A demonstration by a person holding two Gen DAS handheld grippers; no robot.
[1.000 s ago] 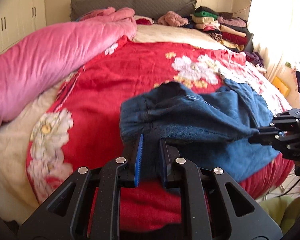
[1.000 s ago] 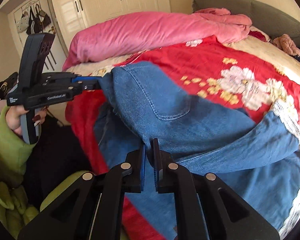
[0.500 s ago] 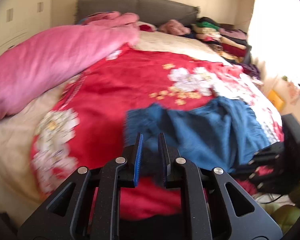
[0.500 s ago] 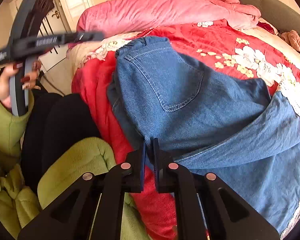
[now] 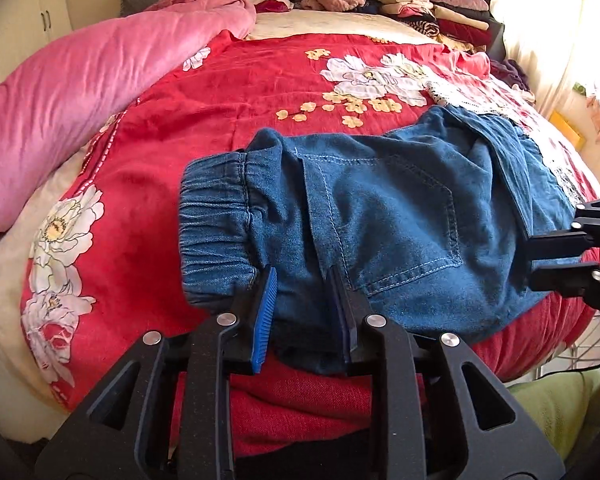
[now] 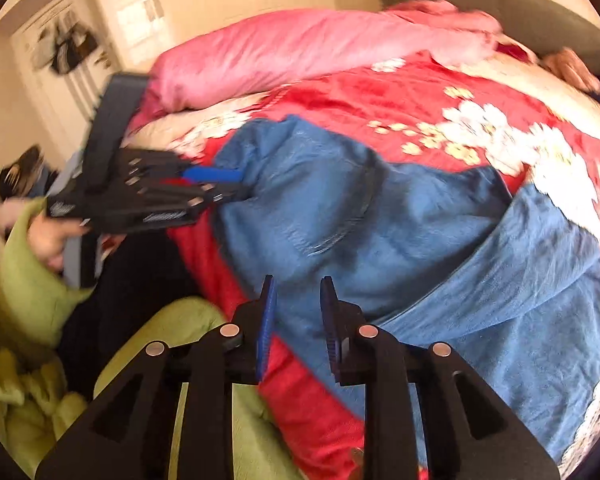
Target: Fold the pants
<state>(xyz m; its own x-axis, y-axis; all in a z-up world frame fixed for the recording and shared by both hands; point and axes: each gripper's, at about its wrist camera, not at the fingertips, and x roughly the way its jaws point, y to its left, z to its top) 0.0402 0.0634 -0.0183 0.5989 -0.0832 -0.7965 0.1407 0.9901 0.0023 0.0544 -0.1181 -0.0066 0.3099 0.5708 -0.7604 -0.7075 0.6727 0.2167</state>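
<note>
Blue denim pants (image 5: 380, 216) lie on the red floral bedspread (image 5: 220, 92) near the bed's front edge, elastic waistband to the left, back pocket up. In the right wrist view the pants (image 6: 380, 232) spread from left to right, with the legs folded over at the right. My left gripper (image 5: 304, 304) is open, its fingers either side of the cloth by the waistband edge. My right gripper (image 6: 296, 312) is open, with the pants' near edge showing between its fingers. It also shows at the right edge of the left wrist view (image 5: 568, 256).
A pink quilt (image 5: 80, 88) lies rolled along the bed's left side. Stacked folded clothes (image 5: 432, 12) sit at the far right by the grey headboard. Wardrobe doors (image 6: 228, 4) stand to the left. My green sleeves and dark lap (image 6: 112, 320) are at the bed's front edge.
Both grippers have opened and let go of the pants, which now lie on the bedspread. The left gripper has come down close to the waistband.
</note>
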